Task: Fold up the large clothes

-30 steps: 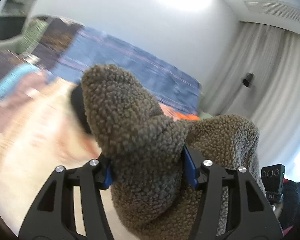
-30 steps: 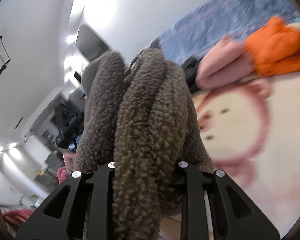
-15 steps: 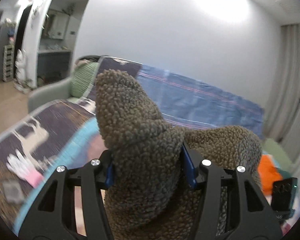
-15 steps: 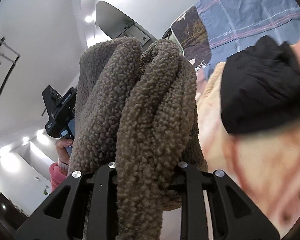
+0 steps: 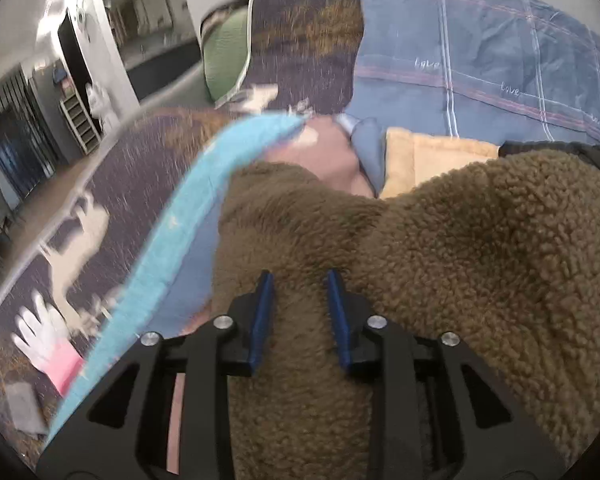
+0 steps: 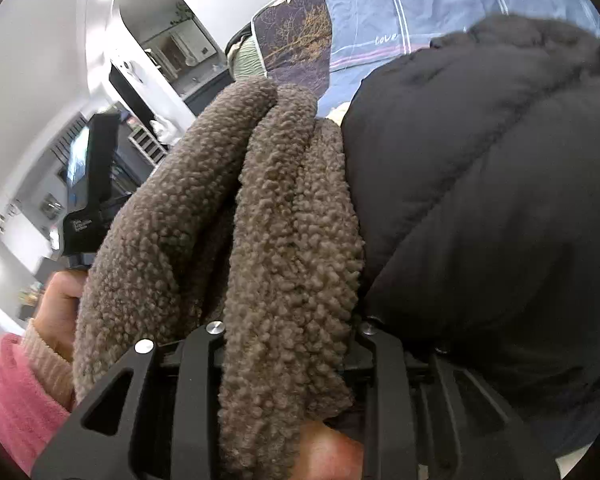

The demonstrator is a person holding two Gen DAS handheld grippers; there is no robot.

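Observation:
A brown fleece garment (image 5: 440, 248) fills the lower right of the left wrist view, spread over the bed. My left gripper (image 5: 300, 296) is shut on a fold of it, blue pads (image 5: 264, 300) pressing the fleece from both sides. In the right wrist view the same fleece (image 6: 284, 220) hangs bunched in thick folds. My right gripper (image 6: 290, 332) is shut on that bunch; its fingertips are hidden by the fabric. The other hand-held gripper (image 6: 92, 184) and the person's hand show at the left.
A black puffy jacket (image 6: 492, 184) lies close on the right, touching the fleece. A blue plaid blanket (image 5: 480, 60) and a dark deer-print cover (image 5: 112, 184) lie on the bed. A light blue towel (image 5: 172, 236), a beige cloth (image 5: 432, 156) and a white-pink glove (image 5: 48, 344) lie around.
Both grippers have come down toward the bed with the fleece. The left view has tilted from the wall to the bed surface; the black jacket now looms much closer on the right.

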